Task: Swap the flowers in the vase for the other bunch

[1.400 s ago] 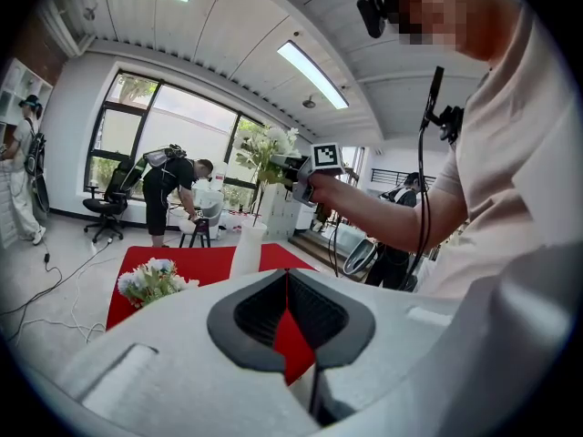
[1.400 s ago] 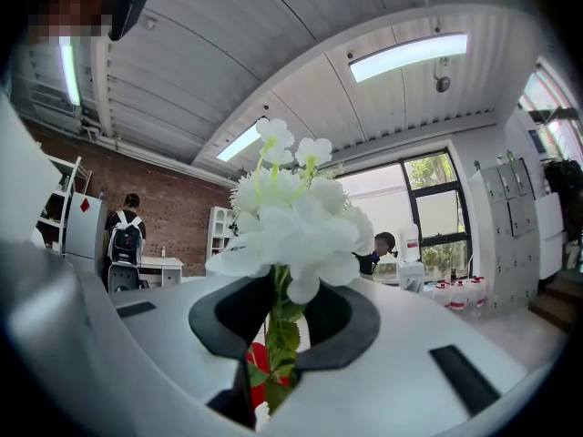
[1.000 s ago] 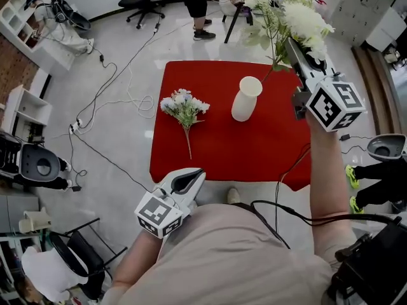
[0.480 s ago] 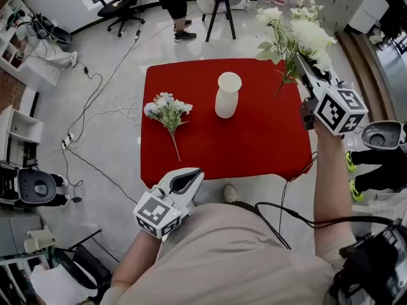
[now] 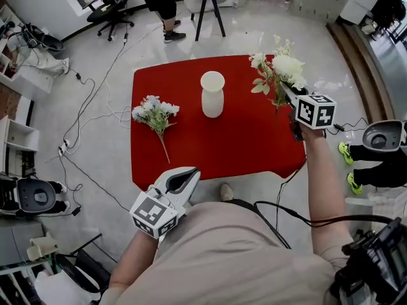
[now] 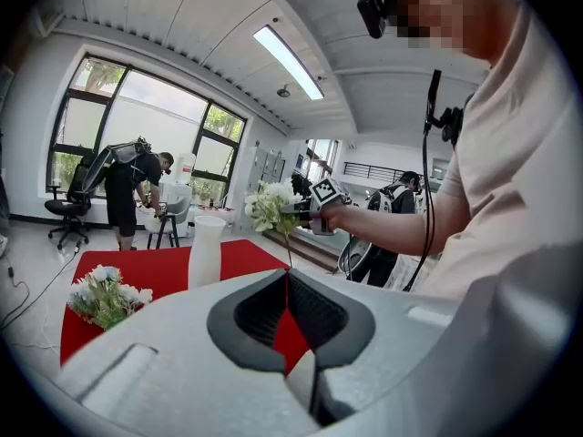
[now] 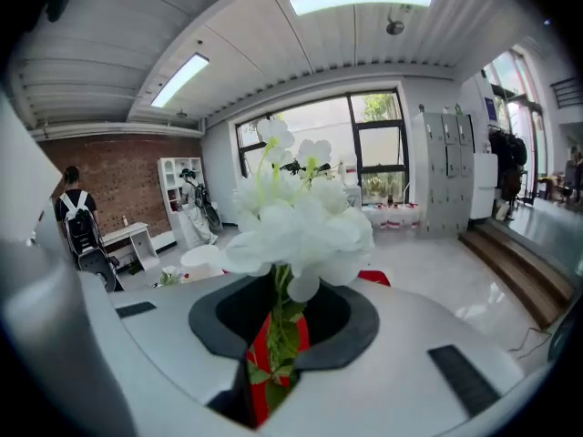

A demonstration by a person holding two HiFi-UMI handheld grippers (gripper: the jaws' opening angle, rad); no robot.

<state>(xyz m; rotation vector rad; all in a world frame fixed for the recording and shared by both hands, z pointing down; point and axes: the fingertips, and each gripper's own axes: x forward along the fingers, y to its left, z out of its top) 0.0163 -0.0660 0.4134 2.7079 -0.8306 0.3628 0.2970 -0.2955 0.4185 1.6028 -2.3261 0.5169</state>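
Over on the right side of the red table (image 5: 191, 151), the right gripper (image 5: 284, 93) is hanging with the white bunch (image 5: 280, 68), well apart from the white vase (image 5: 212, 94) that's standing upright near the far middle.

From the head view you're only getting the layout, since the marker cube (image 5: 315, 111) is blocking the grip. The right gripper view is what's actually showing it: narrow jaws pinching the green stems and leaves, blooms filling the frame. Can't tell from any view if the stem ends are touching the cloth.

The left gripper (image 5: 180, 182) is hovering off the near edge, close to the body. Its own view is showing the jaws pressed together with nothing between them, plus the vase sitting between the two bunches.

Counting up: two bunches, with the blue-and-white bunch (image 5: 154, 112) lying flat at the table's left, one vase, one table, two grippers. Way at the far side a person (image 5: 156, 5) is standing by a stool (image 5: 206, 8).
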